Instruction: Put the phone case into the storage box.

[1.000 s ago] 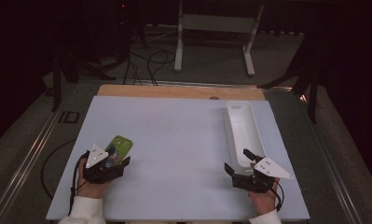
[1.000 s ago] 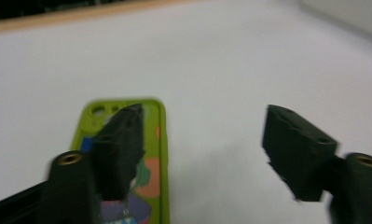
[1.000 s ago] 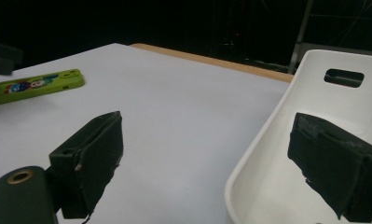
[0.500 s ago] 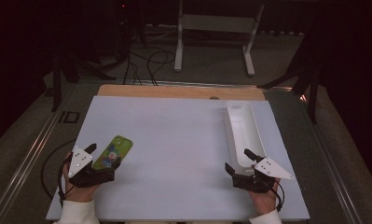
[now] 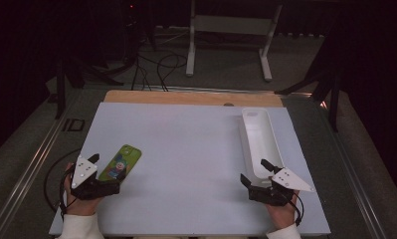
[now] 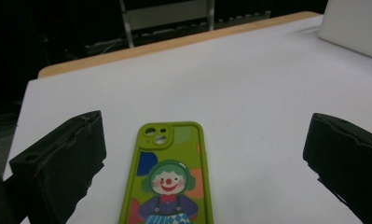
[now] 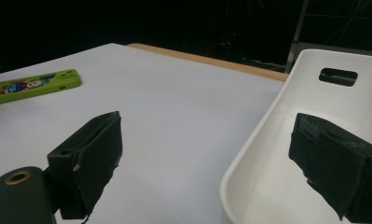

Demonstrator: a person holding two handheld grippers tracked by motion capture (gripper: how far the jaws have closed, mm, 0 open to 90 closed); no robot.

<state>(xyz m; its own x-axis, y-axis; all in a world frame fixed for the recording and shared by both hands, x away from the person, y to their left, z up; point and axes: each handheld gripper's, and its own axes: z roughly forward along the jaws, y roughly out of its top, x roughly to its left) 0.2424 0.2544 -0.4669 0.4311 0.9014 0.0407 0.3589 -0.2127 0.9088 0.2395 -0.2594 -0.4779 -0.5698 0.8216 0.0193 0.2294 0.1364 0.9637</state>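
Now both jaws wide; phone case [image 6: 167,179] lies flat on bench [image 5: 196,149]. Risk: pads skidding off its thin edges.

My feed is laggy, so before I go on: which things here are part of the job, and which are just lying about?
Part of the job:
- green clown-print phone case, flat on the white board between the open left claw jaws
- long white plastic tray, by the open right claw

Lying about:
- white metal stand
- black floor cables
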